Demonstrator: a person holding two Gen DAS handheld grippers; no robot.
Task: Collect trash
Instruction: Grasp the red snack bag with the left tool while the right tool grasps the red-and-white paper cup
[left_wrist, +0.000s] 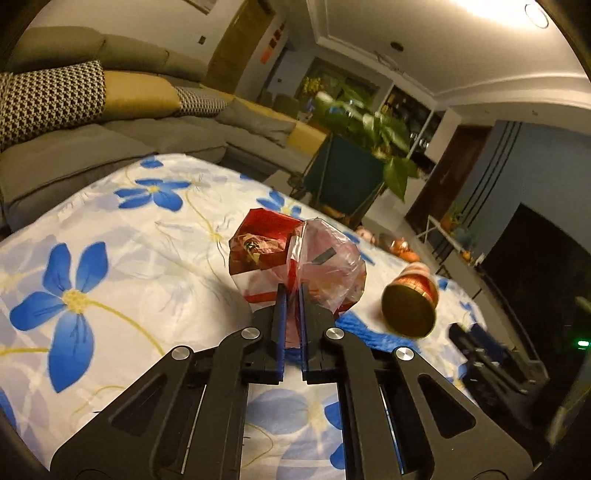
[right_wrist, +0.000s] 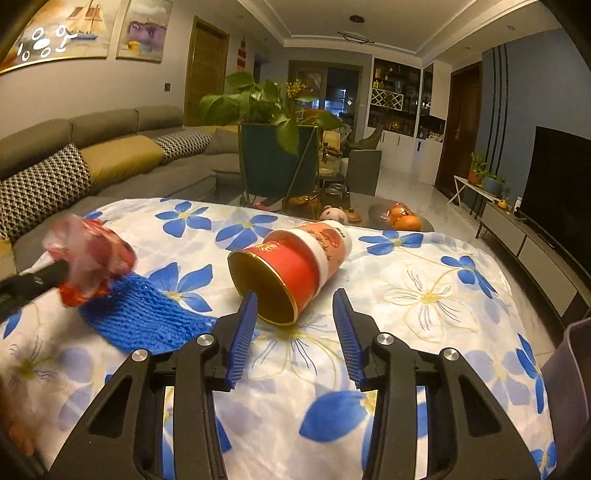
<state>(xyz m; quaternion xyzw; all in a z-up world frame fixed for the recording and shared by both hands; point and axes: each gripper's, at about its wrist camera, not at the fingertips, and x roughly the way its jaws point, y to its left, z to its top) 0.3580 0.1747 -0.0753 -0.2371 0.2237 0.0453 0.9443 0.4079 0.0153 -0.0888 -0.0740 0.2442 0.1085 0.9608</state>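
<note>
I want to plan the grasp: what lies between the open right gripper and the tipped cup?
Nothing: only bare flowered cloth lies between the right gripper and the cup, in the right wrist view.

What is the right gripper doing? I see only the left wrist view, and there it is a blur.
Observer: The right gripper is open and holds nothing.
Operator: Where is the cup from it?
Observer: The cup lies on its side just ahead, with its open mouth toward the fingers.
Operator: Where can my bag go?
Observer: A grey container shows at the far right, beside the table. I cannot tell if it is a bin.
</note>
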